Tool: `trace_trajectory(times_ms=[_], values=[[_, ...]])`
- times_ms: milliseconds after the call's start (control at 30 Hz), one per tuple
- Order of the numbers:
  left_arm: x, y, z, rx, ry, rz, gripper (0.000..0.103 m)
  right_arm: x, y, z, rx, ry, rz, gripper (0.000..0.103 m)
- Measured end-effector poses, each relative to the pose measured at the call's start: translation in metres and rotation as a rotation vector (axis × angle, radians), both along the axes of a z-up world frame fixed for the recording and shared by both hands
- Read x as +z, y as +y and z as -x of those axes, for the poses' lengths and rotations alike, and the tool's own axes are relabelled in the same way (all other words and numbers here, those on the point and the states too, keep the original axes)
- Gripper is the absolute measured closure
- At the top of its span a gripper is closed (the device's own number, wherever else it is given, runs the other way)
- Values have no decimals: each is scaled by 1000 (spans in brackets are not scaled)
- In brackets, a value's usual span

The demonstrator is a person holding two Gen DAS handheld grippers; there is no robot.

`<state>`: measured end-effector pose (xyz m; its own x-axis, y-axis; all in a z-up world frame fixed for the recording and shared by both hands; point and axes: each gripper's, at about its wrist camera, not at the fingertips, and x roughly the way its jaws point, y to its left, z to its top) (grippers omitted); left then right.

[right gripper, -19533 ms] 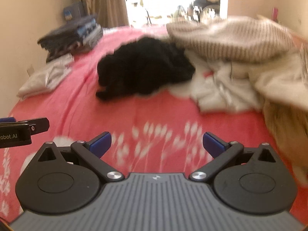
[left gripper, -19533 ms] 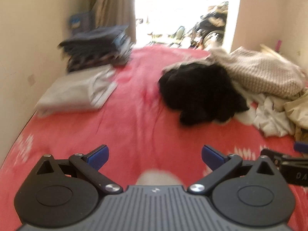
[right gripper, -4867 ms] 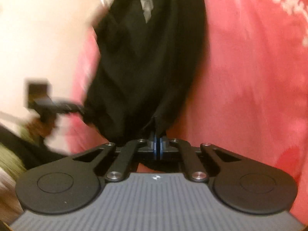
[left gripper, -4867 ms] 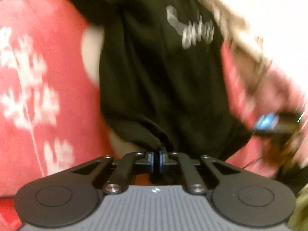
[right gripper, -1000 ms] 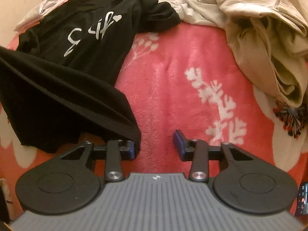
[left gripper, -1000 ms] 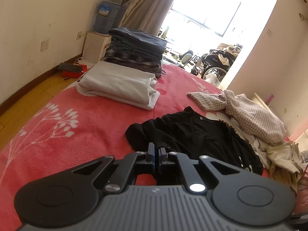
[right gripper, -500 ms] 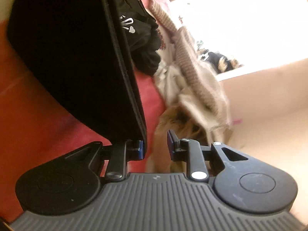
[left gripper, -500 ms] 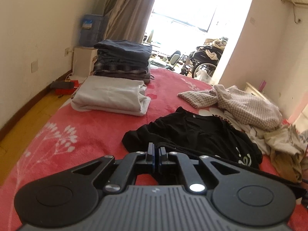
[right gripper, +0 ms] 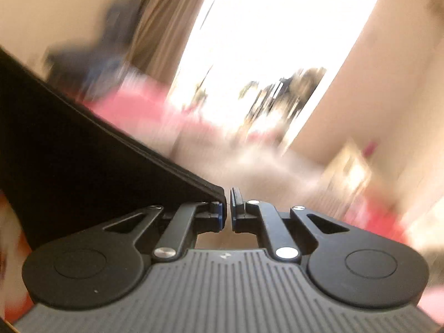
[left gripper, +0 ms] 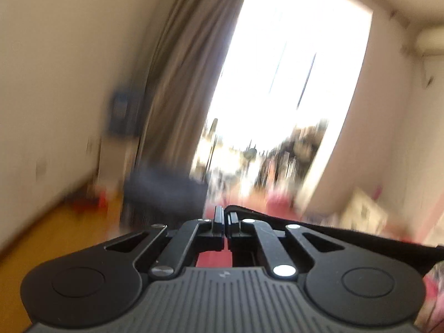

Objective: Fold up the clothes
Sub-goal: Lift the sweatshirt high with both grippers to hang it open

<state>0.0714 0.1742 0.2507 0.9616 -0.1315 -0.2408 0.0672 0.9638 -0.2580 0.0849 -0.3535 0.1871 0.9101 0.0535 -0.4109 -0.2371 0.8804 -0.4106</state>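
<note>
Blurred bedroom, bright window [left gripper: 291, 63] and curtain [left gripper: 180, 83] ahead, red bed [right gripper: 133, 111] below, both views smeared. Left hand-held gripper [left gripper: 225, 223] pinched tight on the edge of the black shirt [left gripper: 347, 238], whose hem runs off to the right. Right hand-held gripper [right gripper: 228, 211]: jaws almost together, black shirt [right gripper: 83, 161] hem caught at the left pad, cloth stretching taut up-left; whether it's truly clamped between both pads is hard to say, looks like it. Dark folded stack [left gripper: 163, 191] sits far back on the bed.

Step, as I read it: shirt held up by two corners, spread between the grippers before laying flat. Next move calls for keeping the hem taut, lowering it evenly onto bare bed, then folding.
</note>
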Motion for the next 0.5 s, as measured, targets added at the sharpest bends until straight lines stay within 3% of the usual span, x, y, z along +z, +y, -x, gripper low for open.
trace_trajectory(times_ms=[100, 200, 333, 500], values=[[70, -1, 26, -17, -153, -22, 100, 90, 6, 11, 15, -262, -31, 99], [96, -1, 62, -40, -219, -40, 100, 129, 2, 41, 29, -400, -38, 99], [79, 0, 106, -72, -176, -48, 100, 122, -13, 80, 47, -432, -39, 99], [2, 7, 144, -110, 26, -43, 100, 50, -22, 112, 87, -266, 0, 99]])
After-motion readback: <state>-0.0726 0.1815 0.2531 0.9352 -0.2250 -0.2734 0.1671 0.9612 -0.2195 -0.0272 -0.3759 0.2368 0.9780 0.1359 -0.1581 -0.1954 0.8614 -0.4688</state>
